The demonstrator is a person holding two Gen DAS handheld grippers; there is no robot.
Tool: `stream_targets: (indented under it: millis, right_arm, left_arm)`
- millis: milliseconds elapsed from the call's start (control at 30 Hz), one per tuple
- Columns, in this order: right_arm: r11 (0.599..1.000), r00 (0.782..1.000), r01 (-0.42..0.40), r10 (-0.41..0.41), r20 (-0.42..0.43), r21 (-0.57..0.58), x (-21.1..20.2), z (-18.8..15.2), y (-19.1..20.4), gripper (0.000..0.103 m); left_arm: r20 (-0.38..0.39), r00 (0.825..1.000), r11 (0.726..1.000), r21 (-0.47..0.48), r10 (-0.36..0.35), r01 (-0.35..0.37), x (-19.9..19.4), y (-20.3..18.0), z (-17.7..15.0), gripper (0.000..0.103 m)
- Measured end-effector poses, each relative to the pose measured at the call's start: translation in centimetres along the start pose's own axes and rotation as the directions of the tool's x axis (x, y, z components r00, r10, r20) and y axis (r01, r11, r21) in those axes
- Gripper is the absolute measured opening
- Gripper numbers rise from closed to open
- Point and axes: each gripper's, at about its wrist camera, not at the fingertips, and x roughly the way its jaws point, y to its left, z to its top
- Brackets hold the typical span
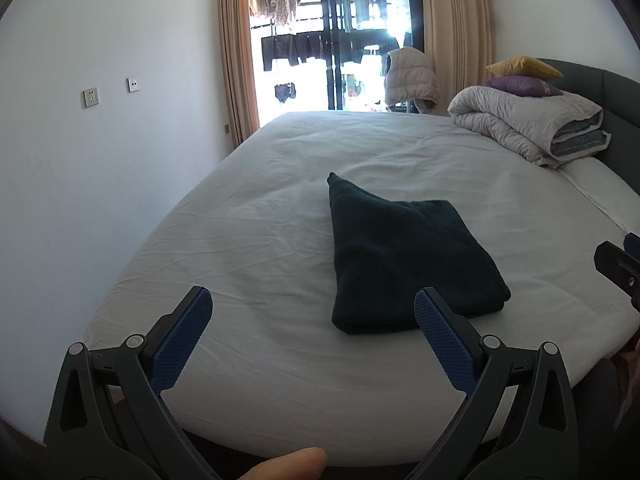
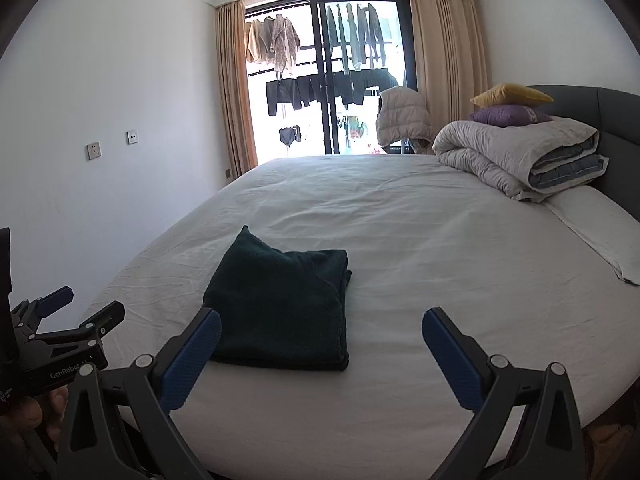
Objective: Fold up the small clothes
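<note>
A dark green garment lies folded in a thick stack on the white bed sheet, one pointed corner sticking out at the far side. It also shows in the right wrist view. My left gripper is open and empty, held above the bed's near edge, just short of the garment. My right gripper is open and empty, near the garment's front edge. The left gripper also shows at the left edge of the right wrist view, and part of the right gripper shows at the right edge of the left wrist view.
A rolled grey duvet with a purple and a yellow pillow lies at the bed's far right by the dark headboard. A white wall runs along the left. Beyond the bed are a glass door and a puffer jacket.
</note>
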Motion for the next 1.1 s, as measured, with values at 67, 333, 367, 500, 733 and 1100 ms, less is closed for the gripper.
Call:
stream_targets:
  millis: [67,333,367,500,733,1100]
  right_arm:
    - [1.0,1.0,0.021,-0.021,-0.017,-0.013,0.4,-1.1,0.4,0.103]
    - [0.999,0.999,0.008,-0.01,-0.048,-0.037,1.4,-3.0,1.7,0.103]
    - [0.999,0.998,0.004,-0.006,-0.055,-0.04,1.5,-3.1,1.8,0.103]
    - [0.999,0.997,-0.003,0.0,-0.074,-0.041,2.1,-3.6,2.1,0.103]
    - [1.0,0.995,-0.006,0.003,-0.104,-0.029,2.8,-4.5,2.5,0.103]
    - [1.0,0.99,-0.007,0.005,-0.142,-0.017,3.4,-5.4,2.7,0.103]
  left_arm:
    - [-0.045,0.999,1.0,0.003,-0.008,0.008,0.9,-0.3,-1.1,0.103]
    - [-0.138,0.99,0.999,-0.036,-0.015,0.011,4.2,0.7,-3.4,0.103]
    - [-0.138,0.99,0.999,-0.038,-0.013,0.008,4.4,0.8,-3.5,0.103]
    - [-0.144,0.989,0.999,-0.044,-0.015,0.009,4.8,1.1,-3.7,0.103]
    - [-0.163,0.986,0.999,-0.053,-0.019,0.01,5.2,1.4,-4.4,0.103]
    - [-0.181,0.983,0.998,-0.056,-0.017,0.007,5.8,1.2,-4.8,0.103]
